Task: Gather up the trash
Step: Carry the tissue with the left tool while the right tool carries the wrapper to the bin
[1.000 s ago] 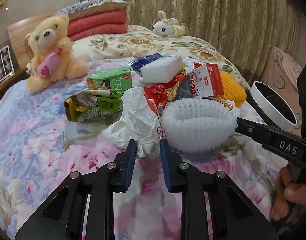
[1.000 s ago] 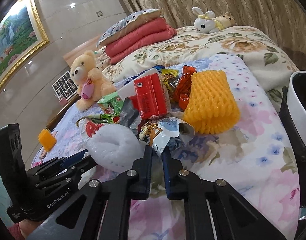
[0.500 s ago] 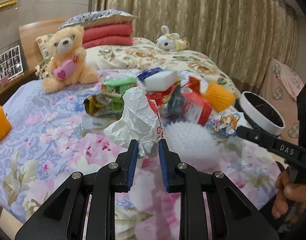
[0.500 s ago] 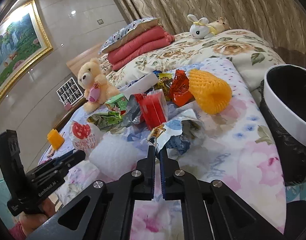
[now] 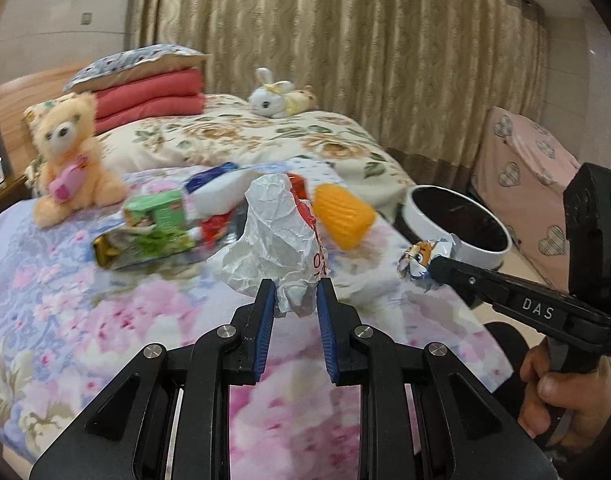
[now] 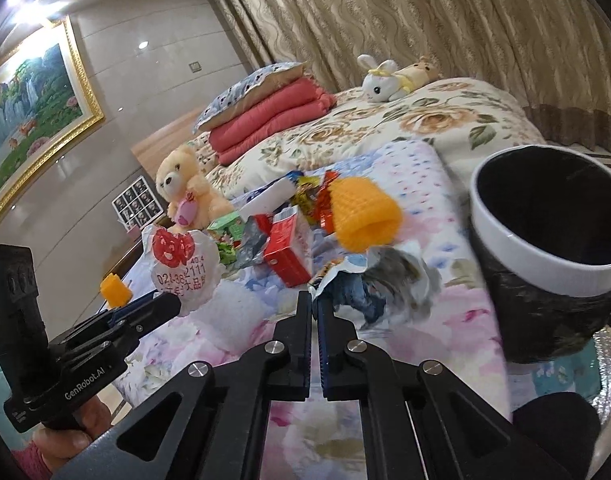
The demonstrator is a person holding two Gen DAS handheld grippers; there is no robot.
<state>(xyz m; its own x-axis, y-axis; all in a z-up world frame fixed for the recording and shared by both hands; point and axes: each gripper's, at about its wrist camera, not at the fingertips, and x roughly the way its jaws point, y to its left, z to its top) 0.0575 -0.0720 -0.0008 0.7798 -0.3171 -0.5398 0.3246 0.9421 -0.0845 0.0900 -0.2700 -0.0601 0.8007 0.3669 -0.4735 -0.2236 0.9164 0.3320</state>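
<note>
My left gripper (image 5: 291, 294) is shut on a crumpled white paper bag (image 5: 273, 240) with red print and holds it above the bed; the bag also shows in the right wrist view (image 6: 183, 266). My right gripper (image 6: 314, 304) is shut on a shiny snack wrapper (image 6: 381, 284) with a cartoon print, lifted off the bed; it also shows in the left wrist view (image 5: 423, 262). A white-rimmed bin with a black liner (image 6: 545, 256) stands beside the bed, to the right of both grippers (image 5: 457, 220).
More trash lies on the floral bed (image 5: 105, 312): an orange foam net (image 5: 343, 216), a green carton (image 5: 155, 208), a red carton (image 6: 287, 248), a white foam block. A teddy bear (image 5: 67, 160), a plush rabbit (image 5: 279, 94) and folded red blankets (image 5: 149, 100) sit farther back.
Both grippers have risen and pulled back from the pile with their trash. The right gripper has swung its wrapper toward the bin. The white foam net is out of sight.
</note>
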